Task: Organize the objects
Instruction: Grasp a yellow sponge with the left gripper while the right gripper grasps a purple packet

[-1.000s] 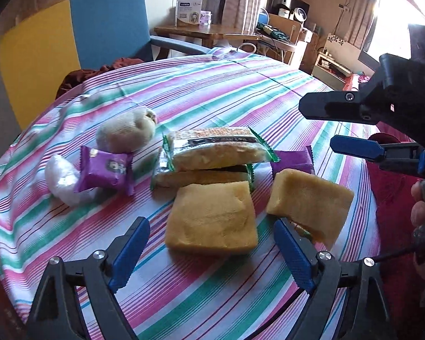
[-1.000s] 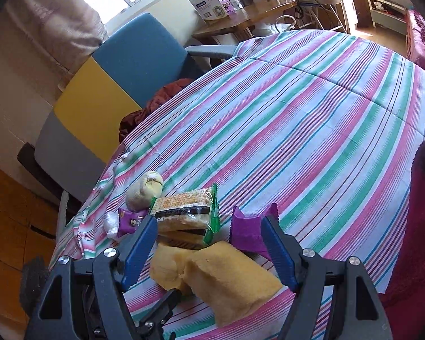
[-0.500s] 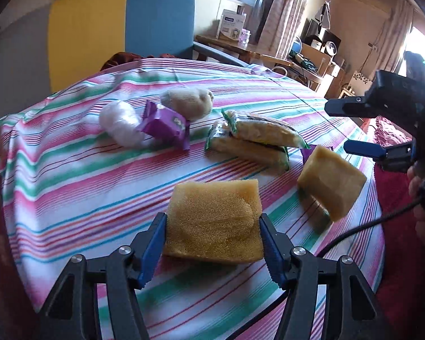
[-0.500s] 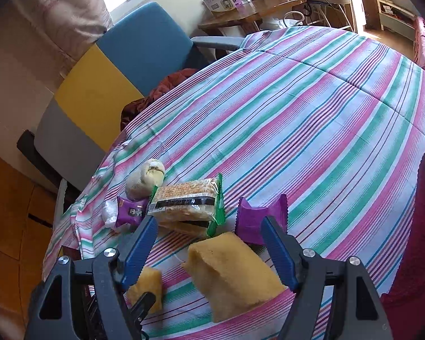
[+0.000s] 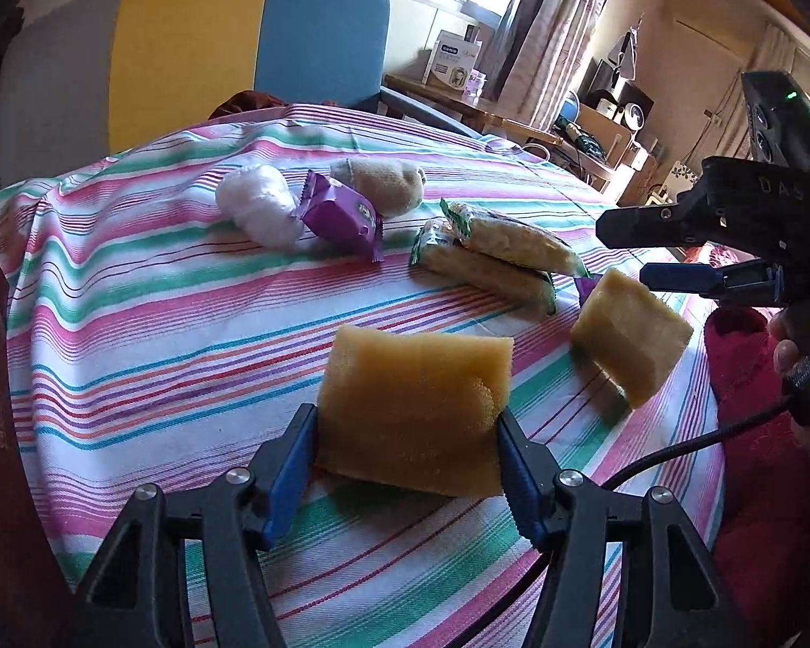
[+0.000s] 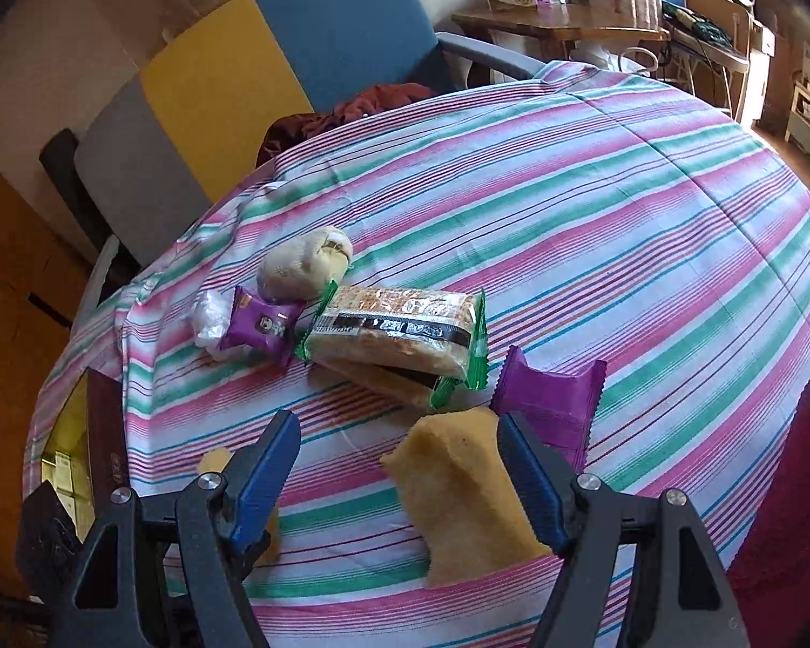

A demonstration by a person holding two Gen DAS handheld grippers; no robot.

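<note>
Your left camera is looking low and close across the table (image 5: pixel 135 291); your right is looking down, both sharing the snacks (image 6: pixel 399 335).

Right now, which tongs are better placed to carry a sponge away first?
Probably the left tongs: both blue fingers press the flat sponge's sides. The right tongs stand open; the other sponge touches only one finger there.
</note>
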